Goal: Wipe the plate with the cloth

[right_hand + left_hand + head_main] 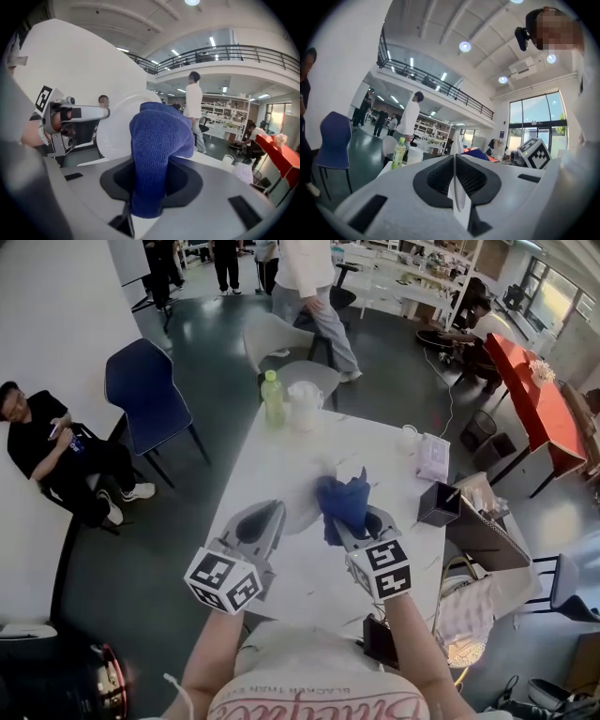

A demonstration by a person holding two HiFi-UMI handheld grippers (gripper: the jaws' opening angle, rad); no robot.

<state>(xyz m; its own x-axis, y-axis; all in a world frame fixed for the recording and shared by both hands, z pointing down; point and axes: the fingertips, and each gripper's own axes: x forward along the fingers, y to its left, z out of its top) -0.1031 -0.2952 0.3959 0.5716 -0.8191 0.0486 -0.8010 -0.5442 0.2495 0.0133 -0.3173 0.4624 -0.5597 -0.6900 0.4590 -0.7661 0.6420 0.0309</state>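
White table (281,460) is set in a big open hall with a dark floor and a railed upper gallery

Plate (302,510), white, is held upright over the table, clamped by its rim in the left gripper (270,514); in the left gripper view the jaws are nearly together, with only the thin plate edge (458,199) pinched between them

Blue cloth (345,502) is gripped in the right gripper (361,521), just right of the plate; the jaws are closed on a bunched fold of cloth (157,159), the rest is pushed up and forward out of the jaws

In the right gripper view the round plate face (115,129) is seen directly behind the cloth; they overlap there, but contact cannot be confirmed

Green bottle (272,397) and white container (305,406) are stood side by side on the table beyond the plate

Tissue pack (433,457) is laid right of the plate and further off, black box (438,503) is placed right of the plate at the table edge

Blue chair (150,395) is stood off the table, left of and beyond the plate; a person in black (56,451) is seated far left of the plate

Other people are seen well beyond the plate on the hall floor
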